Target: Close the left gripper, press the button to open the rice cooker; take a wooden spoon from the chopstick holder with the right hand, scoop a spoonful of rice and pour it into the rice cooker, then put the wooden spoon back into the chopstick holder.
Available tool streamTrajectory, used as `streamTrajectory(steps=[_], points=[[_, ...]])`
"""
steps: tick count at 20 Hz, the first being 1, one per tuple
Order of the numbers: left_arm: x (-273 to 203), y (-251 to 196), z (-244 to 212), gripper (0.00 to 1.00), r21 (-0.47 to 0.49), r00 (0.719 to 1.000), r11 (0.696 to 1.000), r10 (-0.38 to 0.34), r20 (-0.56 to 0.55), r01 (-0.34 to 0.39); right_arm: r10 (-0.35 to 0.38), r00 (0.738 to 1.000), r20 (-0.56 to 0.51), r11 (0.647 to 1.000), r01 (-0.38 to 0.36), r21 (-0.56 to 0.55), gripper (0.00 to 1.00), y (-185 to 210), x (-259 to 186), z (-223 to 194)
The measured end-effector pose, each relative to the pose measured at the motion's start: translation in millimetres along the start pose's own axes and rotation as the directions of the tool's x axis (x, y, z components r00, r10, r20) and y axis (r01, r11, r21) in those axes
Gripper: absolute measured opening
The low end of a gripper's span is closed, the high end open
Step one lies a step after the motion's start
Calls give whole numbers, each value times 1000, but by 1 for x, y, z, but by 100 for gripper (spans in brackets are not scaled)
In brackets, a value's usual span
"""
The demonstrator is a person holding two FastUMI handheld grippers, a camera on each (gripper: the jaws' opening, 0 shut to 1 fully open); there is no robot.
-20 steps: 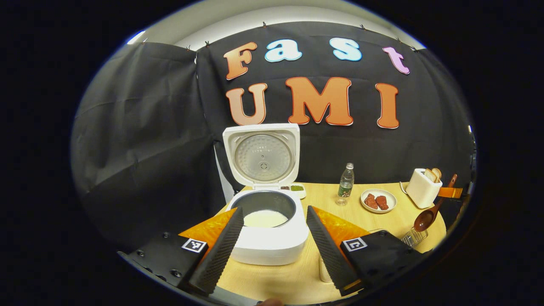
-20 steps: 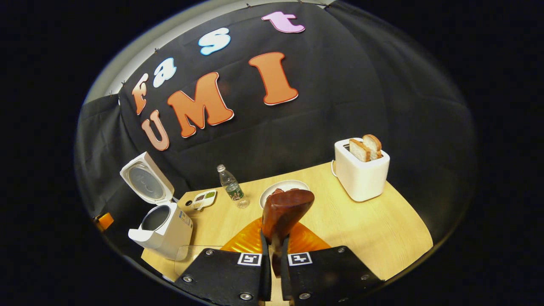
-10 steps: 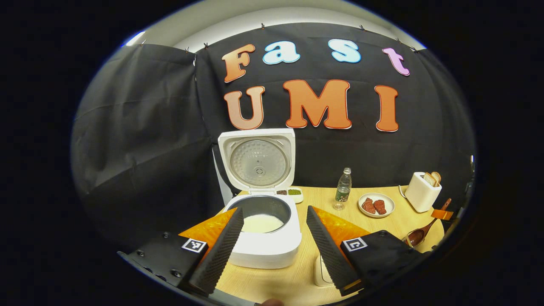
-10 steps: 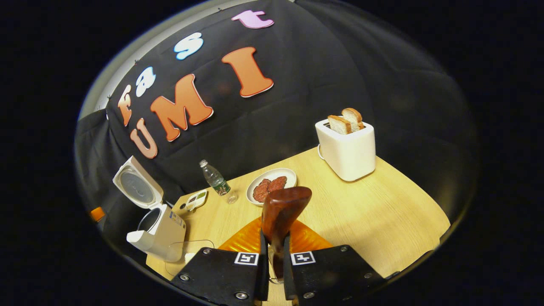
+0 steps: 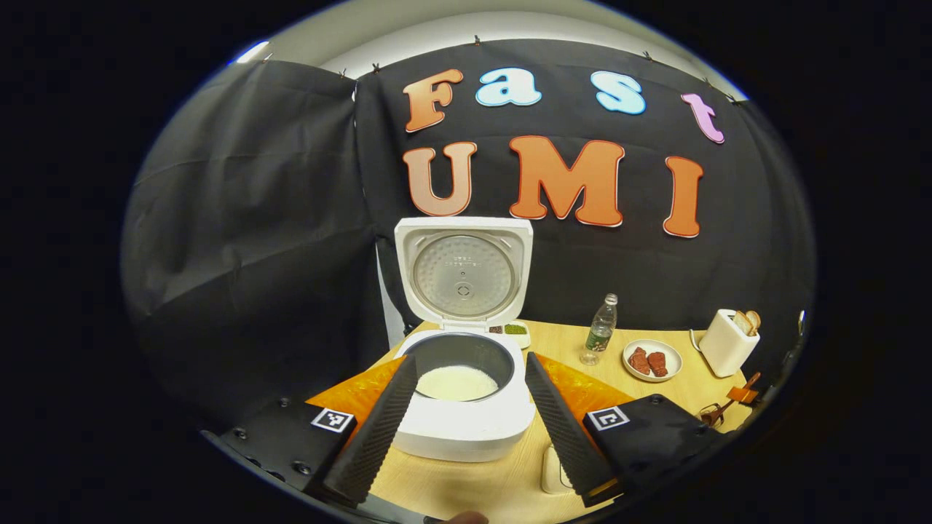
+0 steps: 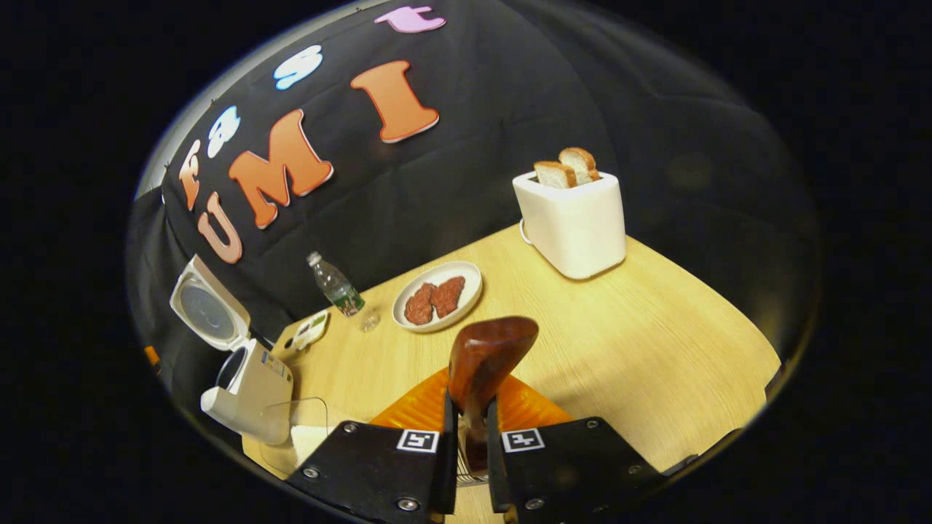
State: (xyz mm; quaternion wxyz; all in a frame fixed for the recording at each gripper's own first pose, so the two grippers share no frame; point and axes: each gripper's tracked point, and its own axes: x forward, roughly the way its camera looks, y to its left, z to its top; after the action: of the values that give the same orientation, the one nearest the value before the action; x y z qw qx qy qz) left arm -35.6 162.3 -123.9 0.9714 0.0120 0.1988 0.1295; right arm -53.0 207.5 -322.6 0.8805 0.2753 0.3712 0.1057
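Two grippers are ours: beyond the left gripper (image 5: 466, 422), fingers spread apart, the rice cooker (image 5: 466, 393) stands lid-up at twelve o'clock, while the right gripper (image 6: 466, 451) clamps the wooden spoon (image 6: 484, 360), bowl toward twelve

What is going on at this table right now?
A person works two handheld grippers. The right gripper is shut on the handle of a dark brown wooden spoon, held above the light wooden table. The left gripper is open, pointing at the white rice cooker, whose lid stands up; white rice lies in its pot. Behind sit a clear plastic bottle, a white plate of reddish food and a white toaster with bread.
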Motion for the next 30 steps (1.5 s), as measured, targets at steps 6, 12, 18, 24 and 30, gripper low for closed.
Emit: streamTrajectory(steps=[6,12,18,24,30], points=[[18,13,26,96,14,1000,1000,13,23,-14,-43,994,-102,999,44,8,39,-12,-14,-20],[54,30,91,100,-52,995,998,50,92,-45,-84,996,19,996,85,-31,89,-13,-37,47],[109,36,138,99,-73,991,997,42,128,-32,-44,984,174,982,74,-171,93,33,-66,120],[174,37,187,98,-98,991,995,-4,137,17,18,967,253,967,47,-249,93,90,-78,158],[262,12,194,99,-97,996,992,-78,32,81,3,949,316,960,86,-265,93,108,-96,171]])
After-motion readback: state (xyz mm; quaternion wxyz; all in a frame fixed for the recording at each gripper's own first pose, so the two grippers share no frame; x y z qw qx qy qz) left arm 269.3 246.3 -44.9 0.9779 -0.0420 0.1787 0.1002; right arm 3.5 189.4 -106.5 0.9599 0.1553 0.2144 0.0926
